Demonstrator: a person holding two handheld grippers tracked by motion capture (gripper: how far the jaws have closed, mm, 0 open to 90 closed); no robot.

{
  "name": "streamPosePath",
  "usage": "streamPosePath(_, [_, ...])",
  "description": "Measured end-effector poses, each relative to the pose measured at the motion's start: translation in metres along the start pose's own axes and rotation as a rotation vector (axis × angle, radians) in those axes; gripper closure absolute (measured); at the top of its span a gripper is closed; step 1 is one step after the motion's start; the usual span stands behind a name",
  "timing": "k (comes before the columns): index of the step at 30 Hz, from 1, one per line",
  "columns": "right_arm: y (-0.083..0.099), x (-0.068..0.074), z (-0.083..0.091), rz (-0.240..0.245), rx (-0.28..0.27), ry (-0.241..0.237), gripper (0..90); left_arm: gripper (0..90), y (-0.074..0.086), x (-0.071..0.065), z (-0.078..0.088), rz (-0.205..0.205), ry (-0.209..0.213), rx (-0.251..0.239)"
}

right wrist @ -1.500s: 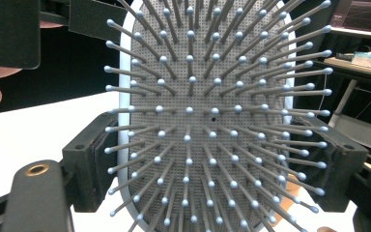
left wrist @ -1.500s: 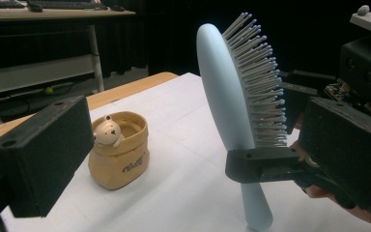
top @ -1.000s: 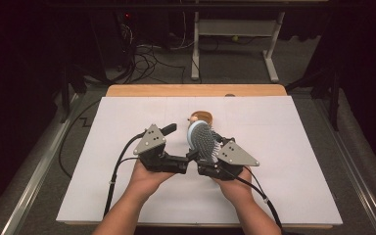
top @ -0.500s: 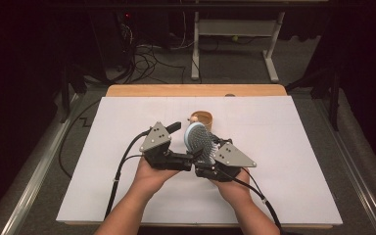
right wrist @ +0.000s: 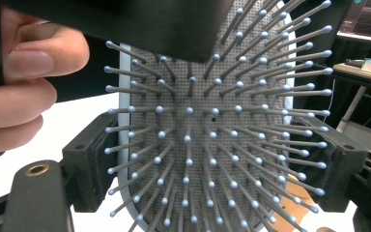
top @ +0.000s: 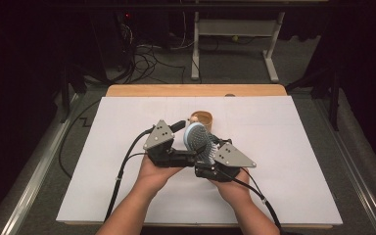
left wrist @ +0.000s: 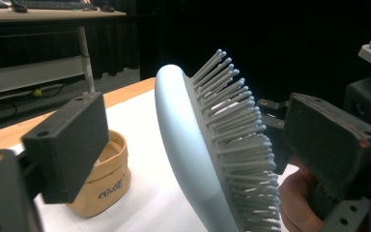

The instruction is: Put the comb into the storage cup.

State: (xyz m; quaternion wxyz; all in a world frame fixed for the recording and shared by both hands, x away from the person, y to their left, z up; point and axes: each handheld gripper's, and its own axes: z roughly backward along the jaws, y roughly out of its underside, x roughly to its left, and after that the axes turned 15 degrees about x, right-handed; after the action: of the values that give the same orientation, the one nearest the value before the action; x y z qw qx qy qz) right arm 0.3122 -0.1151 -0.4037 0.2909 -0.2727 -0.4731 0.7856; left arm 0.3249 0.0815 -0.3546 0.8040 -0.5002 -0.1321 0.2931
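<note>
Here the right gripper (top: 206, 152) clamps the hairbrush (top: 198, 139) near the table's (top: 293, 161) middle; the left gripper (left wrist: 193, 145), jaws just closing, straddles it without contact and must next pinch squarely.

I can make out one bit of lettering: a dark cursive word on the side of the tan cup (left wrist: 104, 181), just beyond my left tongs (left wrist: 188, 140); too blurred to read.

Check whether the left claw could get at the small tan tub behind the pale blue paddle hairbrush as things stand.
Probably not directly: the pale blue paddle hairbrush stands between the left claw jaws, which have just been closing around it. The small tan tub sits free just beyond.
</note>
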Motion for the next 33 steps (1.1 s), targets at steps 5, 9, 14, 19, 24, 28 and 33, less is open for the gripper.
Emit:
streamPosePath(5, [0.0003,0.0001,-0.0004,0.003,0.004,-0.003,20.3,16.0,-0.0005,0.0024,-0.0033,0.018,0.001,0.016])
streamPosePath(9, [0.0006,0.0006,-0.0004,0.006,0.005,-0.002,20.3,20.2,-0.0006,0.0016,-0.0047,0.019,0.014,0.022])
streamPosePath(14, [0.0004,0.0014,-0.0002,0.007,0.006,0.001,20.3,28.7,-0.0013,-0.0001,-0.0032,0.017,0.019,0.002])
streamPosePath(19, [0.0006,0.0022,-0.0010,0.013,0.005,0.002,20.3,33.4,-0.0013,-0.0008,-0.0029,0.016,0.004,-0.002])
streamPosePath(24, [-0.0006,0.0019,0.0003,0.001,0.000,-0.004,20.3,41.4,-0.0012,-0.0037,-0.0033,-0.003,0.020,0.001])
streamPosePath(28, [-0.0012,0.0026,0.0011,0.005,0.000,0.001,20.4,43.4,-0.0021,-0.0023,-0.0023,0.024,0.038,-0.002])
streamPosePath(33, [-0.0010,0.0029,0.0005,0.015,-0.003,0.007,20.3,46.0,-0.0026,-0.0010,-0.0011,0.042,0.054,0.000])
